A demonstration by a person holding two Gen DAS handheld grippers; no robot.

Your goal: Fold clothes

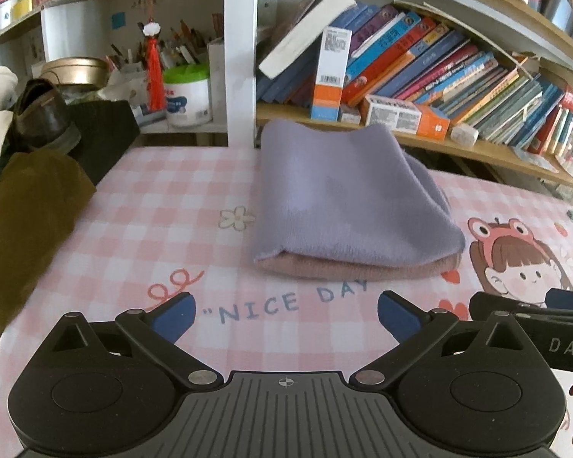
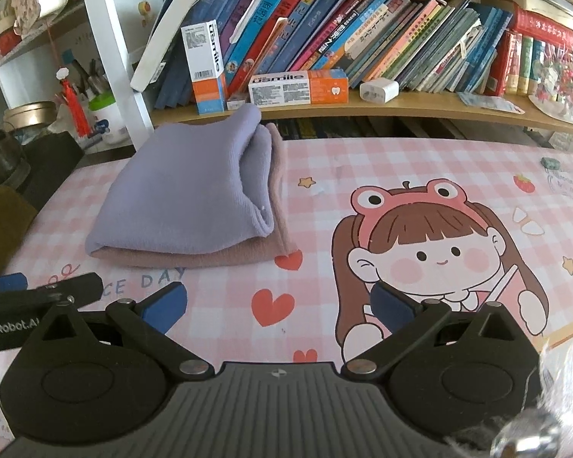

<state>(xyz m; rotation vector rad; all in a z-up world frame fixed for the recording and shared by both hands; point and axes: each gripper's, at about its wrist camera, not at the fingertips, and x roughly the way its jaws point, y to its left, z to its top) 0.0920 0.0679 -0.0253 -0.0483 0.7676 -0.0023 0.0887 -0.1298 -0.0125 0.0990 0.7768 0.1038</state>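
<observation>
Clothes: folded lilac garment (image 1: pixel 347 198) stacked on pink garment (image 1: pixel 363 269), centre of checked worktop (image 1: pixel 152 210).
Left hand-held gripper (image 1: pixel 284 315): lower frame, spread wide, empty.
Right hand-held gripper (image 2: pixel 277 309): lower frame, likewise agape, empty.

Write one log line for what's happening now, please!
left gripper: open, empty | right gripper: open, empty | purple garment: folded atop pink garment | table

Lilac garment (image 1: pixel 347 198): soft matt knit. Tablecloth (image 1: pixel 152 236): smooth, slightly glossy. Claw pads (image 1: pixel 174 316): matt blue.
</observation>
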